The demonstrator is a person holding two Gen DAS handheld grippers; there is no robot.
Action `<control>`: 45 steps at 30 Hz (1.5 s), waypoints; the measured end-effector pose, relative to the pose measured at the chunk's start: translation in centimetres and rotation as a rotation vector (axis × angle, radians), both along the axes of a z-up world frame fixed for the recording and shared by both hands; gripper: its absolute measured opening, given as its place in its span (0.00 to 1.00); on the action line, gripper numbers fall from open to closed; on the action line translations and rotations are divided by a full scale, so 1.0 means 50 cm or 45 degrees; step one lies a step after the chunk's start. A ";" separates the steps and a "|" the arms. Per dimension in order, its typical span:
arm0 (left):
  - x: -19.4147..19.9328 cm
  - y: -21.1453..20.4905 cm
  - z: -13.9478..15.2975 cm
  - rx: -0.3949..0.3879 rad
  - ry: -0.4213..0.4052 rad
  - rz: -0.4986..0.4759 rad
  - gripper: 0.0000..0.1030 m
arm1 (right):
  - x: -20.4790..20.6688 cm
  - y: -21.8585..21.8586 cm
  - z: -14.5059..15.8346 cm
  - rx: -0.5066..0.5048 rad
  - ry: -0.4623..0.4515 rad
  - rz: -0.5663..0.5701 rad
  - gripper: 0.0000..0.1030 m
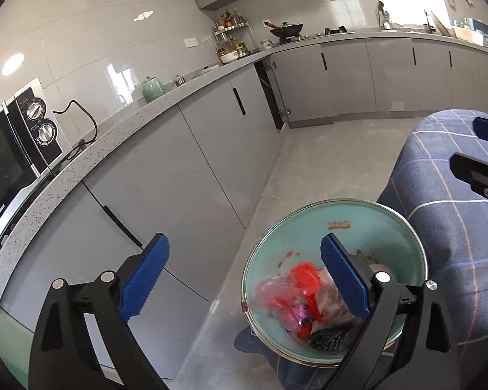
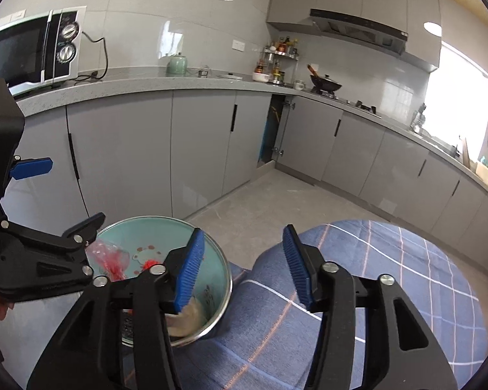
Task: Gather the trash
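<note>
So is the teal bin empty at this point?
No. The teal bin holds trash: red and clear wrappers lie at its bottom.

1. The trash (image 1: 304, 295) in the teal bin (image 1: 387, 230) is smeared by blur in the left wrist view; only red, pink and dark patches can be told apart.
2. The left gripper (image 1: 244, 279) hides the bin's near right side there.
3. In the right wrist view the right gripper (image 2: 242, 266) covers the bin's near part, and the pale lump (image 2: 187, 320) beneath it cannot be identified.
4. The microwave (image 1: 13, 149) is cut off by the left edge.
5. The bottles on the corner rack (image 2: 279, 55) are too small to read.
6. The window (image 2: 455, 104) is blown out white.
</note>
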State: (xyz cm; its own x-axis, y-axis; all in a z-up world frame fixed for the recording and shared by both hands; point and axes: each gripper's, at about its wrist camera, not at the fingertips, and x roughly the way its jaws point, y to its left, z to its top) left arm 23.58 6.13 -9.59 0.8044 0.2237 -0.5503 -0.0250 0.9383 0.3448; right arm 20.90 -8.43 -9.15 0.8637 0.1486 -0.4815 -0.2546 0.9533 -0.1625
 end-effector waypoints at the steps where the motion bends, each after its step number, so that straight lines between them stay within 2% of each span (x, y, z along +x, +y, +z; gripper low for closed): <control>1: -0.002 0.002 0.004 -0.003 -0.009 0.005 0.92 | -0.006 -0.006 0.003 0.012 -0.001 -0.008 0.55; 2: -0.005 0.004 0.009 -0.008 -0.022 0.011 0.95 | -0.010 -0.010 0.006 0.023 0.002 -0.011 0.55; 10: -0.044 0.027 0.057 -0.054 -0.118 0.021 0.95 | -0.086 -0.045 0.044 0.098 -0.051 -0.061 0.60; 16: -0.063 0.031 0.083 -0.073 -0.151 0.030 0.95 | -0.125 -0.058 0.070 0.120 -0.097 -0.081 0.62; 45: -0.084 0.022 0.098 -0.067 -0.173 0.016 0.95 | -0.151 -0.070 0.096 0.141 -0.150 -0.092 0.67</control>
State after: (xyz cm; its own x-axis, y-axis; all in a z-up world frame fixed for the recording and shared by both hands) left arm 19.37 7.23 -4.67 0.8698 0.2079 -0.4475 -0.0800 0.9543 0.2879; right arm 13.33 -11.91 -4.36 0.9235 0.1305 -0.3607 -0.1701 0.9822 -0.0801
